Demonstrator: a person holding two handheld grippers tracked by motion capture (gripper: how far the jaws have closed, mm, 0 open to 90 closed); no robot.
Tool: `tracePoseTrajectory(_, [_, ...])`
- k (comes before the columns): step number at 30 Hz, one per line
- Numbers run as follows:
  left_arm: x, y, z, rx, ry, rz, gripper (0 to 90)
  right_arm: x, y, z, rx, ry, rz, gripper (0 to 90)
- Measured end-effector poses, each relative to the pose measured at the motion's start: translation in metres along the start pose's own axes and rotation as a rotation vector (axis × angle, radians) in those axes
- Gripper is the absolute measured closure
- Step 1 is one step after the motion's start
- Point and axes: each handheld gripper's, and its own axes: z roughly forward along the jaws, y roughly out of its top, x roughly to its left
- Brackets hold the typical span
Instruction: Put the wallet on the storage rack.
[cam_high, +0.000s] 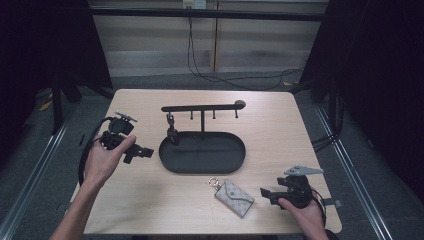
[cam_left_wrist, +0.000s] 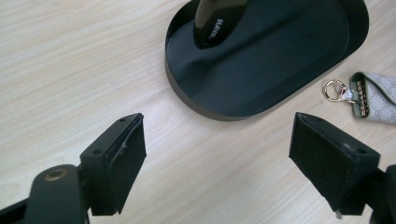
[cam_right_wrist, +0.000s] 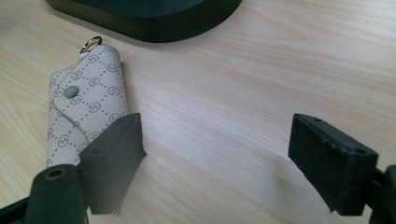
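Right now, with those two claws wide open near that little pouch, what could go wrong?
The pouch lies flat on the table, so the right gripper may push it along instead of pinching it. Its ring sits close to the tray and could bump its wall. A black fob already hangs over the tray; a nudge might swing it.

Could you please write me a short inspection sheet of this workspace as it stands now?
Surface: pale wooden table, no spills seen.
Job's things: patterned key pouch with gold ring lies flat in front of the black tray; a dark key fob hangs from the hook stand into the tray.
Clutter: nothing seen.
Grippers: left claw open beside the tray; right claw open next to the pouch, holding nothing.
Cables: black cable loops from the left claw; another on the floor behind.
Surroundings: dark frame, grey floor.
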Motion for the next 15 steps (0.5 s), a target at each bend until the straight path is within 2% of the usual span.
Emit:
tracePoseTrajectory(3, [0.003,-0.010,0.003,-0.032,-0.026,-0.016,19.1,0.000,0.000,0.001,0.003,0.008,0.002,18.4])
tracePoseTrajectory(5, [0.004,-0.019,0.004,-0.060,-0.042,-0.007,19.0,0.000,0.001,0.001,0.011,0.013,0.001,18.3])
tracePoseTrajectory(8, [0.002,-0.030,0.007,-0.091,-0.044,-0.003,19.0,0.000,0.001,0.001,0.010,0.015,-0.003,18.3])
tracePoseTrajectory(10, [0.000,-0.038,0.009,-0.110,-0.038,-0.029,19.1,0.000,0.001,0.001,0.010,0.017,-0.004,18.4])
tracePoseTrajectory(11, [-0.001,-0.044,0.011,-0.130,-0.053,-0.037,19.1,0.000,0.001,0.001,0.010,0.017,-0.004,18.4])
tracePoseTrajectory(15, [-0.006,-0.058,0.017,-0.133,-0.058,-0.008,19.1,0.000,0.001,0.001,0.010,0.018,-0.006,18.6])
